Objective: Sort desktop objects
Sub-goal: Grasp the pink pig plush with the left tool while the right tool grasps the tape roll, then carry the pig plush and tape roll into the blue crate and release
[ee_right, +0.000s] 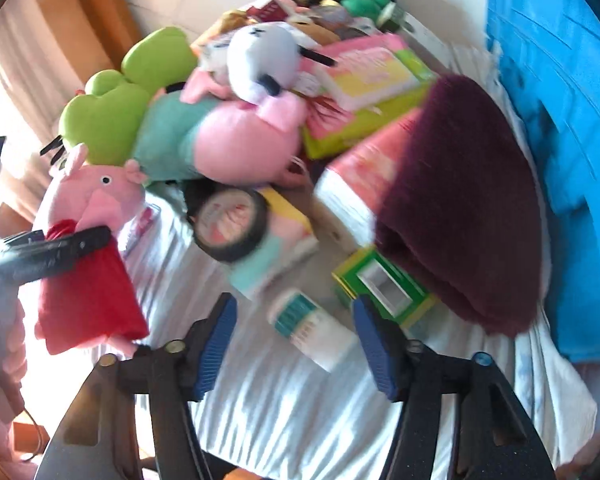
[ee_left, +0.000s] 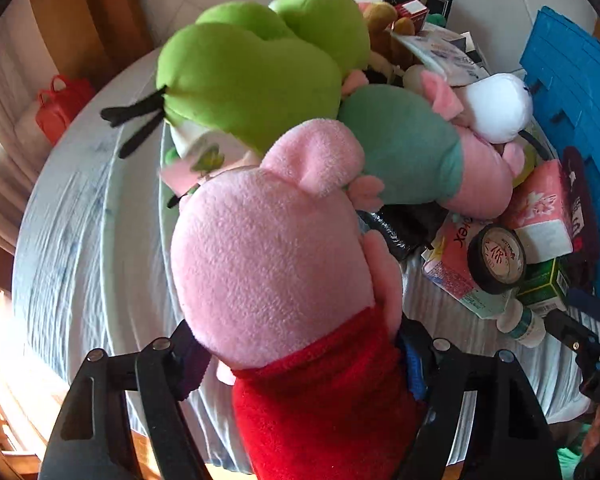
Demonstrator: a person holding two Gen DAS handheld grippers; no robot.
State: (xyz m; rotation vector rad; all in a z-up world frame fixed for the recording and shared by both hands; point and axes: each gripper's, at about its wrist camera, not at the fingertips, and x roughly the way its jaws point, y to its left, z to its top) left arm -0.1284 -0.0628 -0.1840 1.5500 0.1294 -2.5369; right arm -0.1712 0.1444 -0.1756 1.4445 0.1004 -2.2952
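My left gripper (ee_left: 300,364) is shut on a pink pig plush in a red dress (ee_left: 276,264), held above the table near its left edge; the plush also shows in the right wrist view (ee_right: 88,240) with a left finger (ee_right: 56,252) across its dress. My right gripper (ee_right: 292,348) is open and empty, just above a small white bottle with a green label (ee_right: 312,332) lying on the white cloth. A second pig plush in a teal dress (ee_right: 204,140), a green plush (ee_left: 240,76) and a white plush (ee_right: 264,60) lie in the pile.
A black tape roll (ee_right: 230,224) rests on tissue packs. A small green box (ee_right: 384,288) sits beside a maroon cloth (ee_right: 460,200). Pink tissue packs (ee_left: 540,208), boxes and more toys crowd the back. A blue crate (ee_left: 572,92) stands on the right.
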